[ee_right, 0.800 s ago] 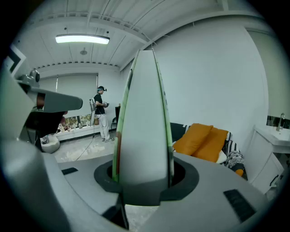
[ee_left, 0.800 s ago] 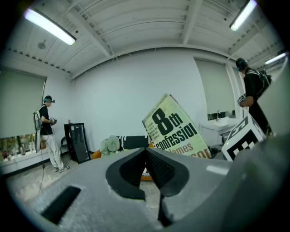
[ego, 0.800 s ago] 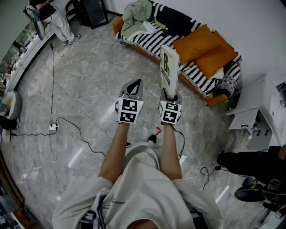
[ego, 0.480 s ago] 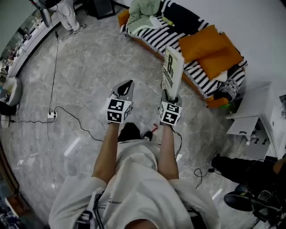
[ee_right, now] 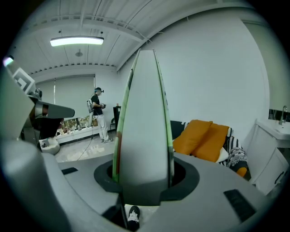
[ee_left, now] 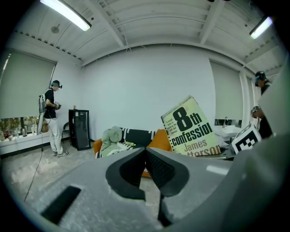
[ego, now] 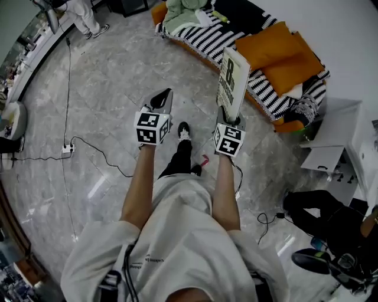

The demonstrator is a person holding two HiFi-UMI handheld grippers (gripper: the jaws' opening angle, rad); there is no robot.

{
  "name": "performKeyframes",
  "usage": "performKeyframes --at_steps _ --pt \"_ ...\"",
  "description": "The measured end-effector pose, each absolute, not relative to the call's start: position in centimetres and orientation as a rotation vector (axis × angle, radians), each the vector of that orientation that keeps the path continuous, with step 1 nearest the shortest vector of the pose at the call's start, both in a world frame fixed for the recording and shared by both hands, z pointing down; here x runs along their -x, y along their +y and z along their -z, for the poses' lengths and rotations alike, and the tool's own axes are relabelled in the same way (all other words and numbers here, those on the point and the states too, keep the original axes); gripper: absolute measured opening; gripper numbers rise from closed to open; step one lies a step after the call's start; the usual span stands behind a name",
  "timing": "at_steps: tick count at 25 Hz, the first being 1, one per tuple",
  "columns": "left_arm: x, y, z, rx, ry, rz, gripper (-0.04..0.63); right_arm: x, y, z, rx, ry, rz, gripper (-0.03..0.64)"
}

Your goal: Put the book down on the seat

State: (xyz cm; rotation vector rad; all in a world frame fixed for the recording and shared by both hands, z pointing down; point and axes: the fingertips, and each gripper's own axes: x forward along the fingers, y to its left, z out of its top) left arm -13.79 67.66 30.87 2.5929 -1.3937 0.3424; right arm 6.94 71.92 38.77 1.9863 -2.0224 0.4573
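Note:
My right gripper point(ego: 228, 118) is shut on a pale green paperback book point(ego: 232, 81), held upright by its lower edge above the grey floor. In the right gripper view the book point(ee_right: 142, 122) stands edge-on between the jaws, both pads pressed to its covers. Its printed front cover point(ee_left: 192, 129) shows at the right of the left gripper view. My left gripper point(ego: 162, 98) hovers to the left of the book, shut and holding nothing; its fingertips meet. Ahead is the sofa point(ego: 207, 38), its seat under a black-and-white striped cover, with orange cushions point(ego: 283, 56) at its right end.
A green blanket point(ego: 180, 15) is heaped on the sofa's left end. A white cabinet point(ego: 336, 141) stands right of the sofa. Cables point(ego: 94, 154) and a power strip point(ego: 68, 148) lie on the floor at left. Another person point(ee_left: 51, 115) stands far left by a black cabinet point(ee_left: 79, 129).
The person has stepped towards the sofa, one shoe now showing between the grippers. Both grippers have moved forward with it. The book stays upright in the right gripper.

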Motion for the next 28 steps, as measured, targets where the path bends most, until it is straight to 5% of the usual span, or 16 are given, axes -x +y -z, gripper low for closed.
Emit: performKeyframes --at_steps 13,28 --pt "6.6 55.4 -33.3 -2.58 -1.247 -0.361 0.009 -11.4 61.2 -36.9 -2.03 -1.999 -0.403 0.167" --pt "13.5 40.8 -34.3 -2.469 -1.403 -0.45 0.009 -8.2 47.2 -38.6 -1.923 -2.008 -0.399 0.167"
